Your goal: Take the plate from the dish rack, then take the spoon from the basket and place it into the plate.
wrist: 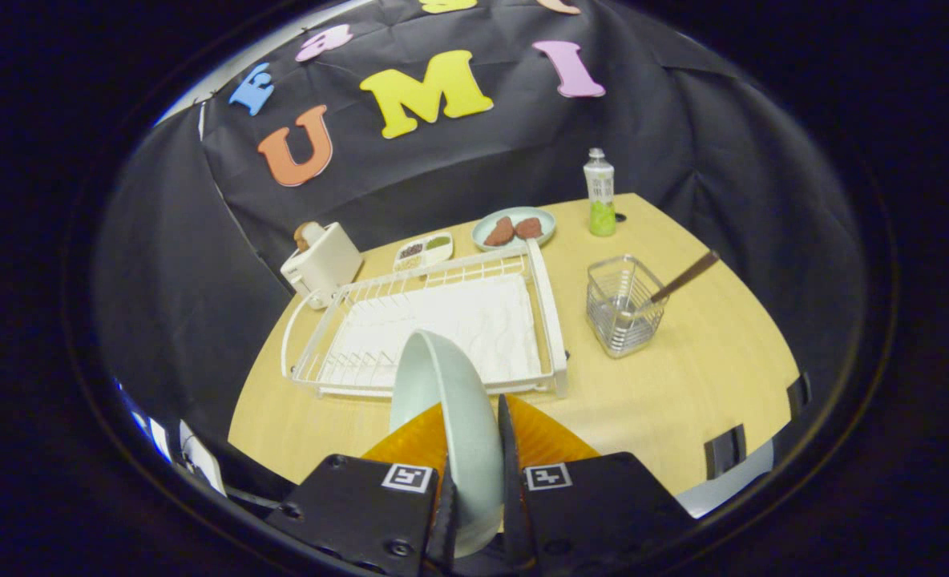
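A pale green plate [452, 401] stands on edge between my two fingers, and my gripper [474, 449] is shut on its rim. The plate is lifted in front of the white wire dish rack [434, 320], which lies beyond the fingers on the wooden table and holds no dishes. To the right of the rack stands a small wire basket [620, 308]. A spoon [679, 282] with a brown handle leans out of it toward the right.
Behind the rack sit a white toaster [322, 263], a small divided dish [423, 251] and a light plate with two brown pieces [514, 228]. A green and white bottle [600, 195] stands at the back right. Bare tabletop [683, 401] lies ahead of the basket.
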The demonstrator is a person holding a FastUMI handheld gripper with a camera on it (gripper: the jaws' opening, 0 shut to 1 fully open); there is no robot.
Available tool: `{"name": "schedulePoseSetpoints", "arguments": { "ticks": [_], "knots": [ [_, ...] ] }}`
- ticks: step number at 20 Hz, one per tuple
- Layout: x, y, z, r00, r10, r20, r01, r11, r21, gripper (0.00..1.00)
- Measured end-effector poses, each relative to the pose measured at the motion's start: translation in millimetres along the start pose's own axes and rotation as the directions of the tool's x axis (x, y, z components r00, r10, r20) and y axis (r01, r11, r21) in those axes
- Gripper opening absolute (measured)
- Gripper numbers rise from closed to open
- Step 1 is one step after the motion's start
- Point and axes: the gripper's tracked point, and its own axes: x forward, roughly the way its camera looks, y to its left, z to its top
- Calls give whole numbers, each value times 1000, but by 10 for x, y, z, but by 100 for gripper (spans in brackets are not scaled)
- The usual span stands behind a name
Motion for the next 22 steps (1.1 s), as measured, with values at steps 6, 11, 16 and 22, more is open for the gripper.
{"name": "schedulePoseSetpoints", "arguments": {
  "ticks": [6, 11, 16, 22],
  "knots": [
    [375, -88, -539, 992, 50, -118, -35, 992, 119, 29],
    [496, -198, -563, 992, 30, -119, -18, 995, 99, 32],
    [685, -380, -508, 995, 1, -97, 9, 994, 107, 51],
    [495, -460, -294, 998, -11, 61, 11, 1000, 11, 55]
  ]
}}
